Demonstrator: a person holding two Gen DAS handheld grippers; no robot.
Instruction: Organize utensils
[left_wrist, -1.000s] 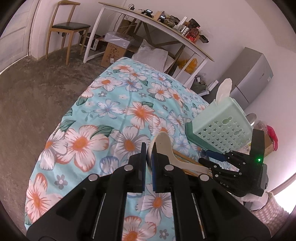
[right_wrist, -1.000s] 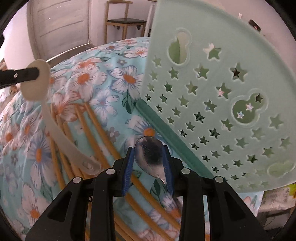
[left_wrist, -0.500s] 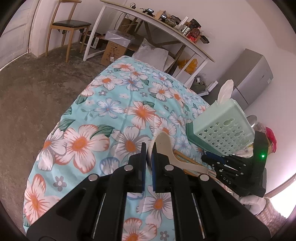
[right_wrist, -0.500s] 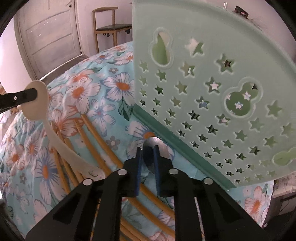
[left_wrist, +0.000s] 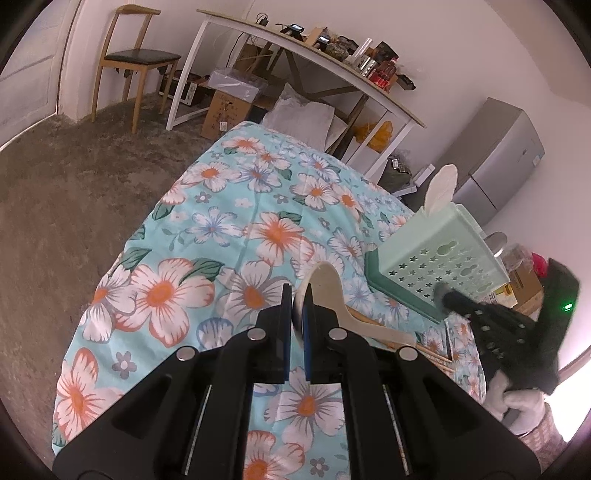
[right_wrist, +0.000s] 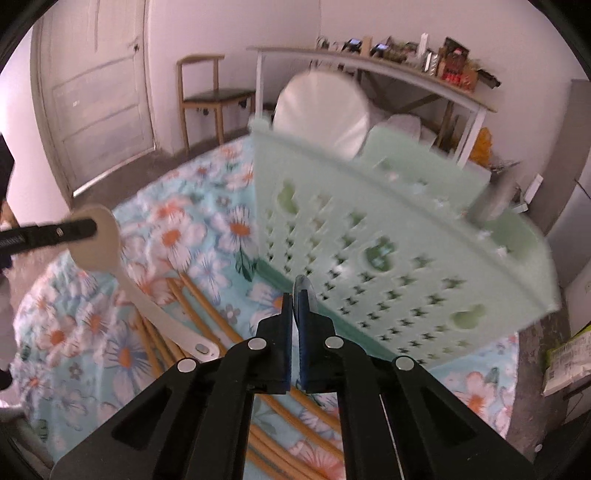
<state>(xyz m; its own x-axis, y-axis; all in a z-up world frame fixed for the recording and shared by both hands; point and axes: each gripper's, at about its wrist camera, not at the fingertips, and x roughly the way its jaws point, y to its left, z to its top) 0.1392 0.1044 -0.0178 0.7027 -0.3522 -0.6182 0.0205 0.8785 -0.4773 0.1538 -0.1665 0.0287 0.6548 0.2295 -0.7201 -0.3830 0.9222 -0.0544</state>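
The bowl of a cream rice paddle (left_wrist: 334, 295) is pinched between the closed fingers of the left gripper (left_wrist: 297, 314), its handle trailing down over the chopsticks (right_wrist: 207, 310) on the floral cloth (left_wrist: 221, 236). A metal spoon (right_wrist: 301, 290) is clamped edge-on in the right gripper (right_wrist: 294, 310), held just in front of the mint basket (right_wrist: 406, 251), where a white paddle (right_wrist: 325, 110) is seen standing.

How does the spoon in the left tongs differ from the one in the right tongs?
The cream plastic spoon is broad and matte; the metal spoon is narrower and shiny. The left tongs grip the plastic one by its bowl, handle hanging free; the metal one shows only an edge between the right tongs. Both are clamped.
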